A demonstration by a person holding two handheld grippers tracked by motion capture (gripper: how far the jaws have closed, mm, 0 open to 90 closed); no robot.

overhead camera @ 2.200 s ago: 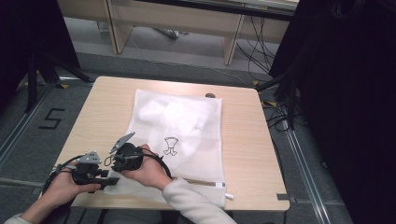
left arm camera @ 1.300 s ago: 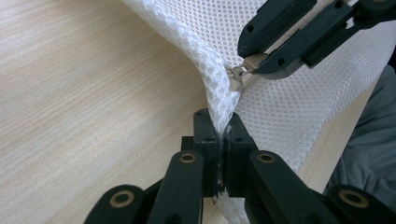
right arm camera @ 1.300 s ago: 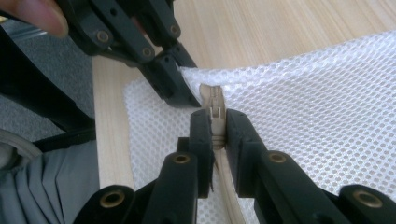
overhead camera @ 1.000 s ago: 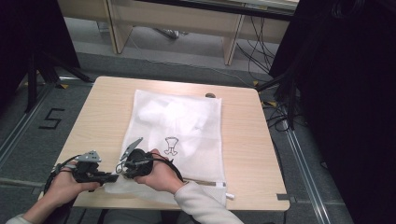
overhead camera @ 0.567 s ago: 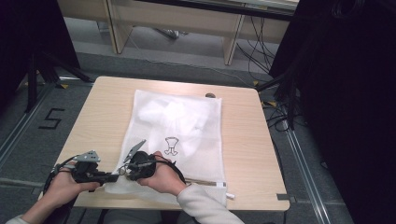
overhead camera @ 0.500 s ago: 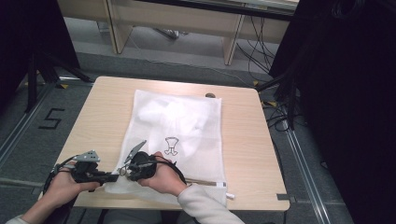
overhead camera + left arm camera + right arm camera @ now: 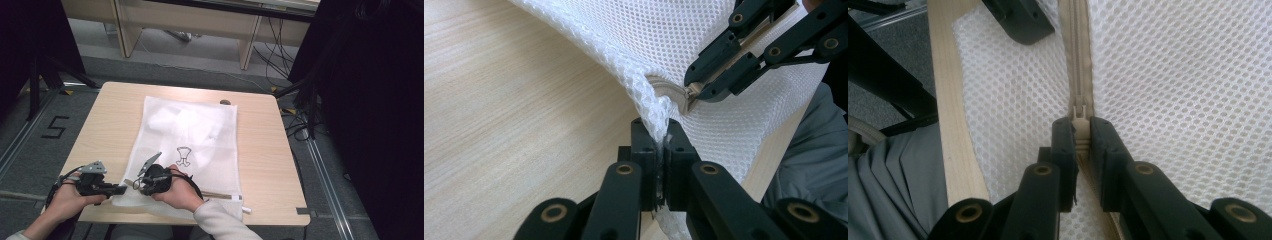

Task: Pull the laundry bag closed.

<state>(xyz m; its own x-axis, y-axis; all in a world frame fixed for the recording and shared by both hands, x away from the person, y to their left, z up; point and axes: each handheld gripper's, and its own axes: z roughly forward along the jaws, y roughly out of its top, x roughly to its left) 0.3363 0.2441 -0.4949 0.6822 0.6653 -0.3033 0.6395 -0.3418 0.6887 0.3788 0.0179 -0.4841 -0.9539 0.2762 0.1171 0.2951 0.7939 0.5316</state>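
Two grippers work the near edge of a white mesh bag [image 7: 192, 137] lying flat on the table [image 7: 260, 150], its long axis running away from the person. The left gripper [image 7: 659, 150] is clenched on a bunched mesh corner. The right gripper [image 7: 1079, 131] is clenched on the zipper pull [image 7: 1078, 112]; the zipper [image 7: 1075, 55] runs along the bag's near edge.

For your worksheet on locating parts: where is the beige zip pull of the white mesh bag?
Right gripper view: the beige zip pull sits centre, pinched in the right tongs.
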